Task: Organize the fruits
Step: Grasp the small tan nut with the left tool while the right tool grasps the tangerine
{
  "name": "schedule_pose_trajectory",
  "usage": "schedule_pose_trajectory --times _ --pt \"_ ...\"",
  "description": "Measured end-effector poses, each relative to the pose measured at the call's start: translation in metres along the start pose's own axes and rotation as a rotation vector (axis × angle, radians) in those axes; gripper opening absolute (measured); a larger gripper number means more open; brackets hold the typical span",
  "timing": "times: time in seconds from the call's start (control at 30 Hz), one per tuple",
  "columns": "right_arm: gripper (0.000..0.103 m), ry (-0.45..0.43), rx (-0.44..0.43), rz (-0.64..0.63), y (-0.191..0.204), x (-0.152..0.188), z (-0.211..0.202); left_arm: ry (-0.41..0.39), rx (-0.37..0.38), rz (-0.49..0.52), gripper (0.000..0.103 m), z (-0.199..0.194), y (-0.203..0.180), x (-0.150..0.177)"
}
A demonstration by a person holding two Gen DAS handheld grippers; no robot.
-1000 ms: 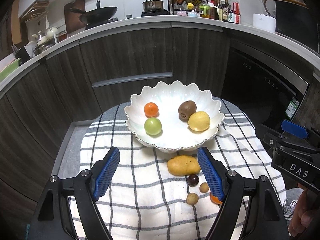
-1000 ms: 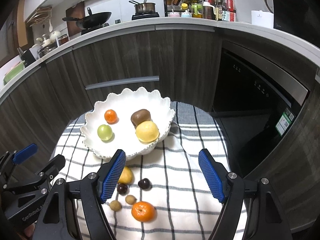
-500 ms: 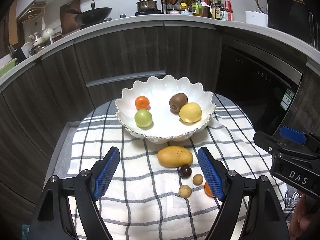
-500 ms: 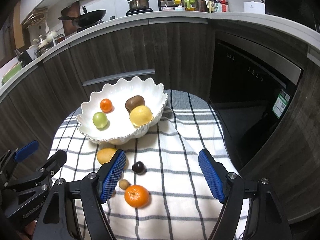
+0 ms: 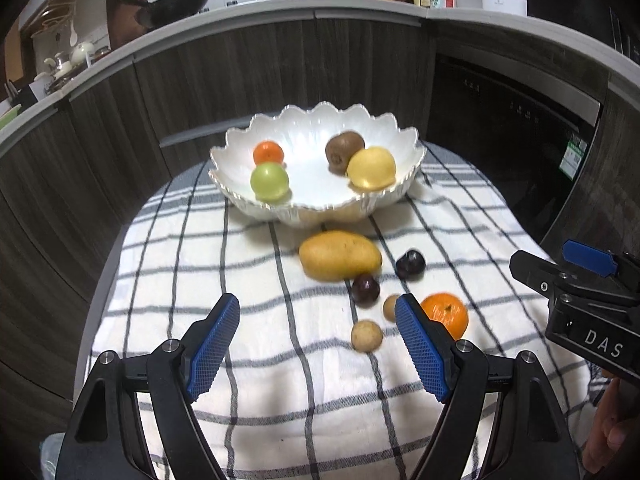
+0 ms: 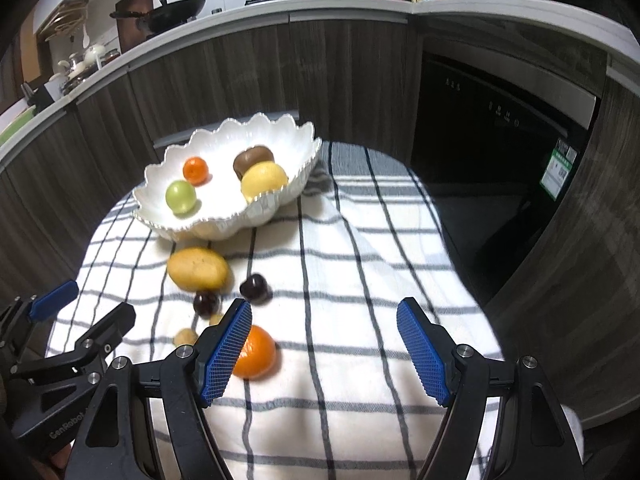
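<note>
Grippers, left point(image 5: 316, 342) and right point(image 6: 324, 346), both wide and empty, hover lower frame over loose mango point(image 5: 340, 255) and orange point(image 6: 254, 352); bowl point(image 5: 412, 160) upper centre; next, likely close on one.

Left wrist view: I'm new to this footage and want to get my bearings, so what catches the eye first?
The white scalloped bowl at the far side of the checked cloth, holding four fruits. In front of it loose fruit lies on the cloth: a yellow mango, two dark plums and an orange. Both open claws, left and right, hover near, empty.
</note>
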State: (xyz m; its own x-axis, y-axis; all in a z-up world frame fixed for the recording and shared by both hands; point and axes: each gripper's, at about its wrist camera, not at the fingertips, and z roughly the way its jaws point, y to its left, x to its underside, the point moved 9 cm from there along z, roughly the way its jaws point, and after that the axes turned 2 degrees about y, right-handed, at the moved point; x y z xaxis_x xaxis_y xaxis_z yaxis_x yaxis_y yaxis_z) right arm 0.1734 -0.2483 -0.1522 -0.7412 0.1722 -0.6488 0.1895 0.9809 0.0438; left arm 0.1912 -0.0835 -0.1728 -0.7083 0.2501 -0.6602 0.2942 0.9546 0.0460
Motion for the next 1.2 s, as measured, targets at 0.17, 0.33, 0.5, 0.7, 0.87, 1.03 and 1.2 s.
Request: schedule_pose_trajectory --times 0.17,0.33,0.5,0.7,0.87,1.03,1.2 --pt "0.076 0.026 -0.001 -0.002 0.002 0.013 0.011 0.022 0.009 -0.007 0.079 0.011 -0.001 0.009" --pt "0.076 0.038 0.001 0.006 -0.001 0.018 0.017 0.032 0.021 0.004 0.077 0.02 -0.007 0.012" --pt "0.076 0.048 0.01 0.023 -0.009 0.021 0.024 0.048 0.036 0.024 0.07 0.03 -0.018 0.015" --pt "0.076 0.064 0.021 0.043 -0.019 0.025 0.031 0.081 0.067 0.041 0.048 0.045 -0.029 0.022" --pt "0.076 0.075 0.018 0.049 -0.021 0.027 0.037 0.097 0.07 0.056 0.04 0.055 -0.034 0.025" --pt "0.076 0.085 0.021 0.055 -0.024 0.029 0.042 0.125 0.071 0.057 0.035 0.066 -0.038 0.03" --pt "0.076 0.089 0.029 0.051 -0.025 0.03 0.043 0.142 0.076 0.05 0.026 0.073 -0.041 0.036"
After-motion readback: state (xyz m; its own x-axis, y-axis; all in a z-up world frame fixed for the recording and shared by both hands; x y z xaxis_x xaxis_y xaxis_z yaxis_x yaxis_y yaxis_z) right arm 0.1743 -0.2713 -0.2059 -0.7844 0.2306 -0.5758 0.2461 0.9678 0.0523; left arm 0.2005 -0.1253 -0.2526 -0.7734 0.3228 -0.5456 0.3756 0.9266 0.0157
